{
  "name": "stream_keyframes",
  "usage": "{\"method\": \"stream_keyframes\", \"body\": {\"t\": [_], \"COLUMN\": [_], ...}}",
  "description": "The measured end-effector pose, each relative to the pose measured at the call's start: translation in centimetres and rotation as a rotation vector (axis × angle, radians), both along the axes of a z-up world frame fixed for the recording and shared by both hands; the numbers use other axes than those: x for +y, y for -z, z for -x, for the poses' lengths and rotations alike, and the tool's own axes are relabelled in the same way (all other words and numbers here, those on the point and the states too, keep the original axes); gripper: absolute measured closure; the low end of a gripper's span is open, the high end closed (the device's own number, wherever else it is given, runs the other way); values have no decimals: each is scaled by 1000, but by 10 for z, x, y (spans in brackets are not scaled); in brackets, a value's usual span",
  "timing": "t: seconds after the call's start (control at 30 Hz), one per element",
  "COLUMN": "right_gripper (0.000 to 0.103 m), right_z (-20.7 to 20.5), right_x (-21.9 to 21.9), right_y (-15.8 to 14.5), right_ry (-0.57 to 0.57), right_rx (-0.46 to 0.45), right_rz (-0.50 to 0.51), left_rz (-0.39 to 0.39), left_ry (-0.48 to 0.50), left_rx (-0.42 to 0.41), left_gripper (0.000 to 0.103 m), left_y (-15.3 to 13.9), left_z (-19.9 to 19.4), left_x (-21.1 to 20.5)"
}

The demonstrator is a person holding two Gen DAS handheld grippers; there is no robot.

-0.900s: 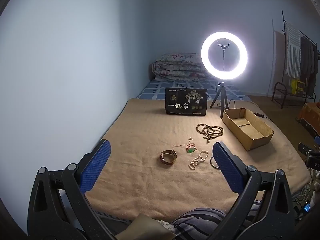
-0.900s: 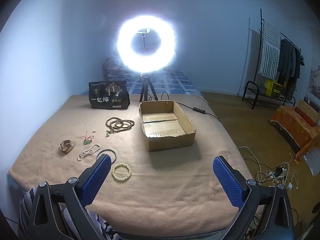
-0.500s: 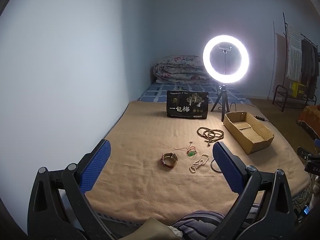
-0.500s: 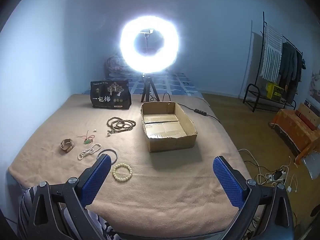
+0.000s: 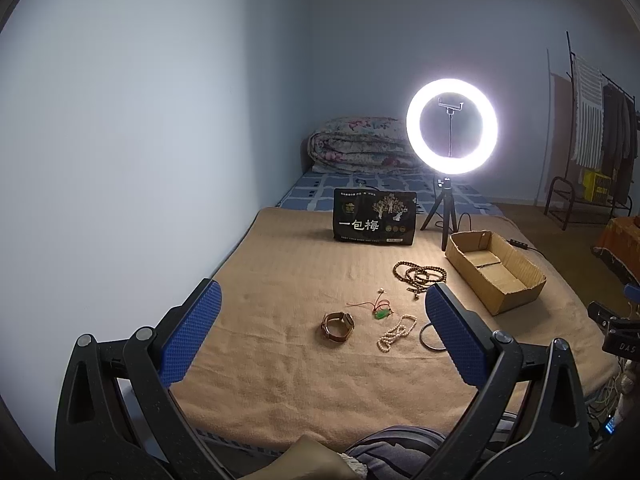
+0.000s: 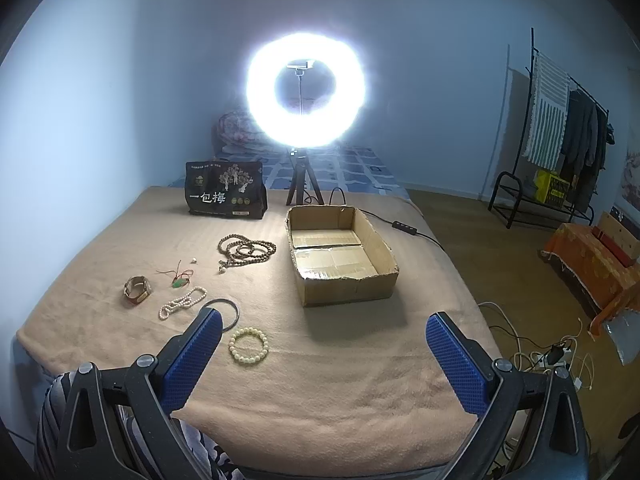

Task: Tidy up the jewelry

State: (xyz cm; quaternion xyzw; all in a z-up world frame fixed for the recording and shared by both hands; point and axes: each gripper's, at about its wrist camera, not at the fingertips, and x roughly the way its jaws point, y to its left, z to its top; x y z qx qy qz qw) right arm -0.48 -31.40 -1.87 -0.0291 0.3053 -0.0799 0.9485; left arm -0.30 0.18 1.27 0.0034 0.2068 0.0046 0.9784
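Jewelry lies spread on a tan blanket [image 5: 280,280]: a brown watch [image 5: 338,325], a green pendant on red cord [image 5: 382,313], a pearl strand [image 5: 397,333], dark wooden beads [image 5: 419,274], a thin dark bangle [image 6: 230,311] and a pale bead bracelet [image 6: 248,346]. An open cardboard box [image 6: 340,252] stands right of them. My left gripper [image 5: 320,334] hovers open, well short of the watch. My right gripper [image 6: 320,354] is open too, near the blanket's front, with the bracelet just inside its left finger.
A lit ring light on a tripod [image 6: 306,92] and a black printed bag [image 6: 226,194] stand at the back. A folded quilt [image 5: 360,146] lies behind. Cables and a power strip [image 6: 556,354] litter the floor at right, beside a clothes rack [image 6: 560,128].
Both views have tilted slightly upward, so the scene sits a little lower in the frames. Nothing on the blanket has moved and both grippers stay wide open.
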Motion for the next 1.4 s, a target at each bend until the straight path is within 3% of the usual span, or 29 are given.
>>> {"method": "stream_keyframes", "body": {"t": [1.4], "right_gripper": [0], "right_z": [-5], "right_x": [3], "right_y": [5], "right_ry": [-11], "right_rx": [19], "right_rz": [-16], "left_rz": [1], "left_ry": [2], "left_rx": [4], "left_gripper": [0], "left_y": [0], "left_z": [0], "left_x": [0]}}
